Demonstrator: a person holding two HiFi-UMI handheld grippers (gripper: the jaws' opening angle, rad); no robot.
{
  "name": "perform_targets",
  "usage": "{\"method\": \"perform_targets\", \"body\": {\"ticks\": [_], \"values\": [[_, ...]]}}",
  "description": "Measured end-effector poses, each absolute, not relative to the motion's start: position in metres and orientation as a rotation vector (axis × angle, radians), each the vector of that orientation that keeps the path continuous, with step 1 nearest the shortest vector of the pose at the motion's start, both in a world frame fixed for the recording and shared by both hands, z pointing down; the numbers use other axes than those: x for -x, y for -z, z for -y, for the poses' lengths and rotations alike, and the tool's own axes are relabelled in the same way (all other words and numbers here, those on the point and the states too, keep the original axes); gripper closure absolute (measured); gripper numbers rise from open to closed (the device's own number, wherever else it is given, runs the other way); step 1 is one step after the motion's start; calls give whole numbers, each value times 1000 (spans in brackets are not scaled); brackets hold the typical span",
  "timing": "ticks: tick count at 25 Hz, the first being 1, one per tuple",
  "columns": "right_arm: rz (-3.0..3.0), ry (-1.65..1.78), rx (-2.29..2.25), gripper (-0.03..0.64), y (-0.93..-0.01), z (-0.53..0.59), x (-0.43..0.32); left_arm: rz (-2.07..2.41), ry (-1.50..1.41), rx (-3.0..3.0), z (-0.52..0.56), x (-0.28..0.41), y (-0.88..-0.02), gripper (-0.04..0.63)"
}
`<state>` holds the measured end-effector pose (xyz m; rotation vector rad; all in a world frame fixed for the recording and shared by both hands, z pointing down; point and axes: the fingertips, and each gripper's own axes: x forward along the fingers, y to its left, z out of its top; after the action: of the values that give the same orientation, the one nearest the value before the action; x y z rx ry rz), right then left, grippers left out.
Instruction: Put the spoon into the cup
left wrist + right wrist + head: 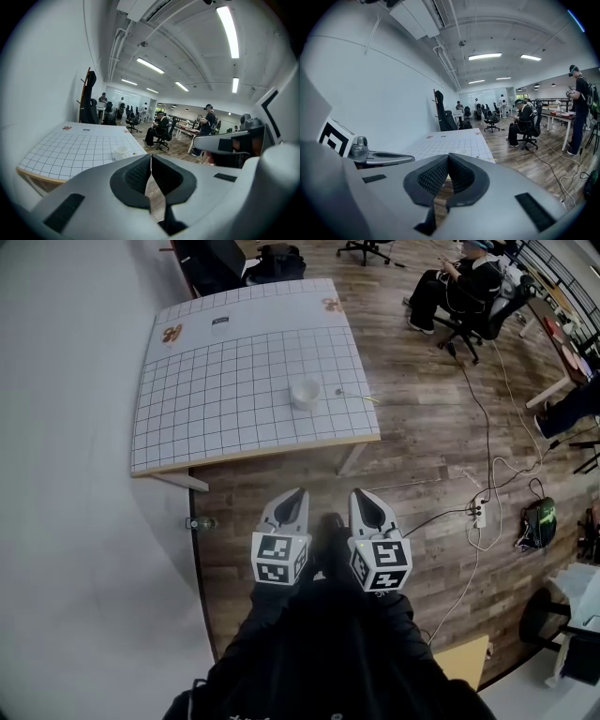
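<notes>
We stand back from the desk (225,381), which fills the upper middle of the head view, and the task has hardly begun. The cup (305,393), white and upright, sits toward the desk's right edge and near side. Just right of it lies the spoon (357,397), small and thin from here. We make out a dark bit beside the cup and a pale yellowish length running toward the desk's right edge, but we cannot tell which end is the bowl.

The left hand-held gripper (298,495) and the right hand-held gripper (361,495) hang side by side at the lower middle of the frame, over the wood floor (281,474), well apart from the desk. Each one's own view shows its dark pads pressed together with nothing between them, so both are closed and empty.

We judge the step in hand to be the approach. The spoon lies on the right, so the right hand-held gripper suits it best. We should step in close and open the jaws before lowering. The jaws should come across the handle rather than along it. The spoon lies flat, so the pads must reach right down to the desk and take it near the middle, or it may tip. The cup looks light, so the left hand-held gripper may need to steady it.
</notes>
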<state>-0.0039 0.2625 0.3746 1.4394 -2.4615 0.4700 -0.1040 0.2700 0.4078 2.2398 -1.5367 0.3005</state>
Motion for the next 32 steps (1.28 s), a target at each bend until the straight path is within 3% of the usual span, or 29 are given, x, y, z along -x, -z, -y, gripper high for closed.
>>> {"method": "perform_targets", "body": {"ticks": [14,32], "values": [[2432,-485,-1381,597,-407,-150,-4,1612,-330,-2155,-168,115,-431,560],[2178,-663,-1198,597,-525,38,-87,1441,-519,-2079,22,44,-507,560]]}}
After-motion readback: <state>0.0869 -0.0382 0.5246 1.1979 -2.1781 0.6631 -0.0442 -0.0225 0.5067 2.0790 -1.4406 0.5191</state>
